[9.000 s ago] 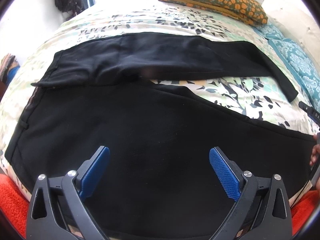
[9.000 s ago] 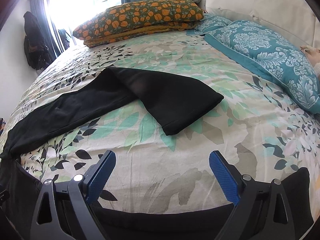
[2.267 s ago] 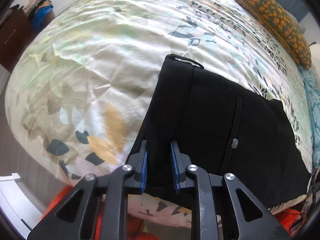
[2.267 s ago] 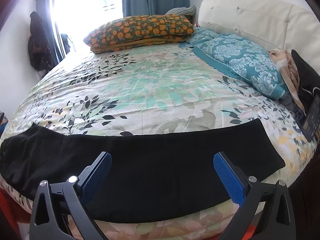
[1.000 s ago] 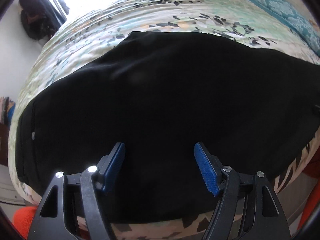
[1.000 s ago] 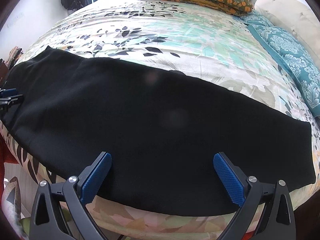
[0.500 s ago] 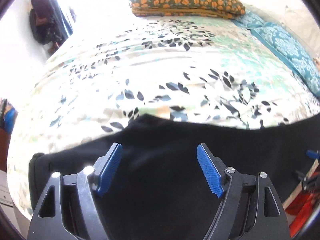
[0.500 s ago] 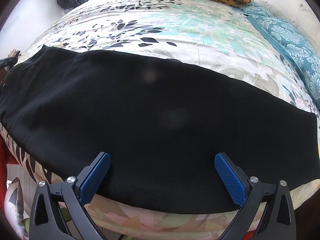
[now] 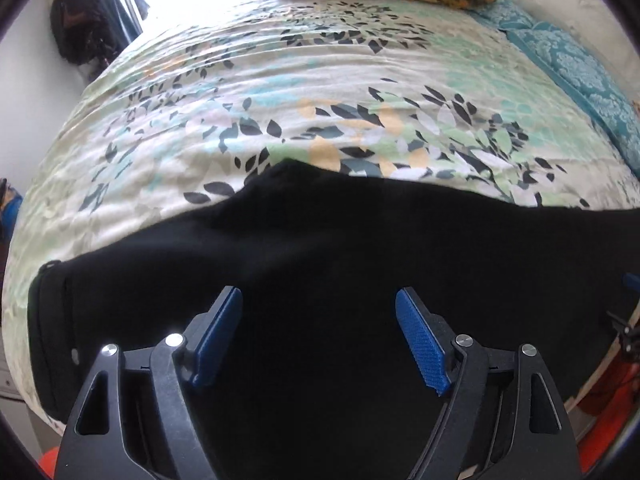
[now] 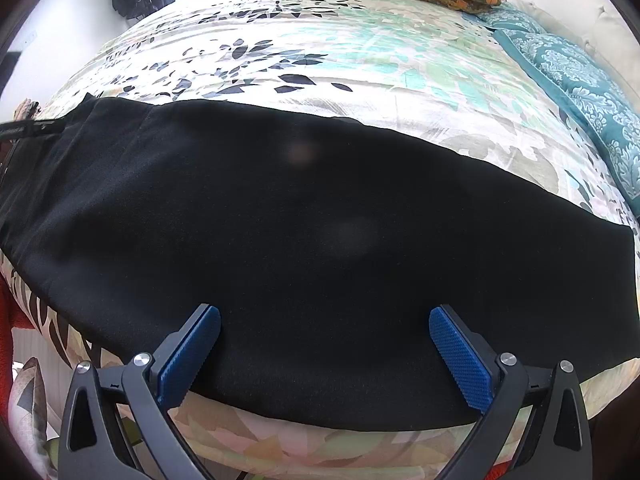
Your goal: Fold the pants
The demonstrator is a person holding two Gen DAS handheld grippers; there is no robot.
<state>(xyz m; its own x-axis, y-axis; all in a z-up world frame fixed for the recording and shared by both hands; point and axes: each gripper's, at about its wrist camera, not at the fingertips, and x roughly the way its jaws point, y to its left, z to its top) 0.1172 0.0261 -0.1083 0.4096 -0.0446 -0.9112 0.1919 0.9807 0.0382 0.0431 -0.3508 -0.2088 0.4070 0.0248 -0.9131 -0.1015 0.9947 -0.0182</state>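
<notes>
The black pants (image 10: 320,216) are lying lengthwise in a long band along the near edge of the bed (image 10: 360,60); the left hand-held gripper (image 9: 318,334) and right hand-held gripper (image 10: 324,350) are hovering spread over them, holding nothing; next, each should probably be pinching an end squarely, keeping layers aligned; the waistband end is running out of frame, and dark cloth is hiding seams.

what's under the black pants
The pants lie flat on the leaf-print bedspread, which shows all around them. Whatever sits directly beneath the cloth is covered. Neither open gripper holds them.
</notes>
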